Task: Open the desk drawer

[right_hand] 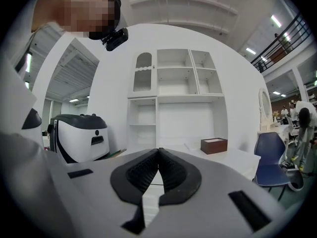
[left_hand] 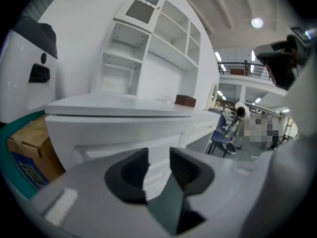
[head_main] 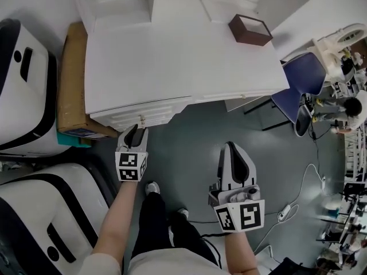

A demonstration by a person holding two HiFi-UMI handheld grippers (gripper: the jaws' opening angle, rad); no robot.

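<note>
The white desk (head_main: 172, 56) fills the top of the head view, and its drawer fronts (head_main: 146, 114) face me at the near left corner. My left gripper (head_main: 133, 129) is just in front of those drawers, its tips close to the lower front. In the left gripper view the left gripper (left_hand: 158, 157) is open, with nothing between the black pads (left_hand: 130, 175), and the drawer front (left_hand: 124, 143) lies right behind the gap. My right gripper (head_main: 231, 146) hangs over the floor to the right, away from the desk. In its own view the right gripper (right_hand: 158, 152) is shut and empty.
A brown box (head_main: 250, 30) stands on the desk's far right. A cardboard box (head_main: 71, 79) leans against the desk's left side, next to white and black machines (head_main: 26, 85). A blue chair (head_main: 301, 85) stands at the right. Cables (head_main: 298, 199) lie on the floor.
</note>
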